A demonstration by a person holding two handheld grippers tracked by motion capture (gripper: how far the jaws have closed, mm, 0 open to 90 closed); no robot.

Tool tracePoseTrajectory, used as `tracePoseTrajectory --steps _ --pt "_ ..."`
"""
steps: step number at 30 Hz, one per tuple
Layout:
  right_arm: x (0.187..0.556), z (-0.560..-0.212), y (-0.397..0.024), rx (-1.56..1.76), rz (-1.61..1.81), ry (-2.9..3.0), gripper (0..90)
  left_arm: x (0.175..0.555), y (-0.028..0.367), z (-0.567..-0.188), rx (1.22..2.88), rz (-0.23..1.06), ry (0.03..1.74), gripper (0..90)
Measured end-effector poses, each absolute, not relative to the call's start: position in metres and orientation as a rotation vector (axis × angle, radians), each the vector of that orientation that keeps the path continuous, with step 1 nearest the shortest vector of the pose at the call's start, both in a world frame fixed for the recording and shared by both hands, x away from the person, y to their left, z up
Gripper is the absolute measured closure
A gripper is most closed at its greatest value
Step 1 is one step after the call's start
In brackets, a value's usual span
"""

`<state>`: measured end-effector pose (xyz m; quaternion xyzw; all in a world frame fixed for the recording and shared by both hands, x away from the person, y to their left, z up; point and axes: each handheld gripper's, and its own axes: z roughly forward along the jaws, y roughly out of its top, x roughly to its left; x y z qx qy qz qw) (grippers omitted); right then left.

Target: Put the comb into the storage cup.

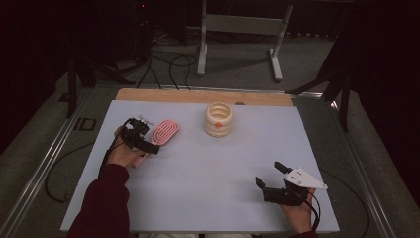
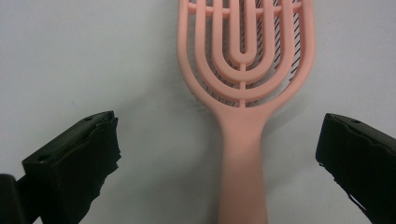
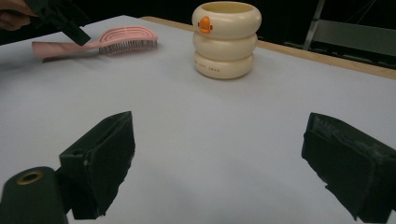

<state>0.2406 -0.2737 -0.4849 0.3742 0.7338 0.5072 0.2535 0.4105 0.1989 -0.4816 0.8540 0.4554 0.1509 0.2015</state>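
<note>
A pink vented hairbrush lies at the left of the white table top, head toward the far side. My left gripper hovers over its handle. In the left gripper view the handle runs up between the two jaws, which stand wide apart and clear of it, so the left gripper is open. My right gripper rests open near the front right with nothing between its fingers. Its own view looks across at a cream ringed cup with an orange duck bill and at the hairbrush.
The cream cup stands upright at the back centre, near the wooden strip along the far edge. A metal stand and cables lie on the floor beyond. A wide bare stretch of table separates the two grippers.
</note>
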Motion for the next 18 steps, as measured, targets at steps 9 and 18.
tracePoseTrajectory --steps 9,18 --pt "0.2406 -0.4851 -0.2742 1.02 1.377 1.994 9.8 0.4137 0.1966 -0.4855 2.417 0.382 1.304 0.1" --pt "0.2407 -0.4853 -0.2738 1.023 1.377 1.995 9.9 0.4163 0.193 -0.4908 2.435 0.338 1.327 0.4"
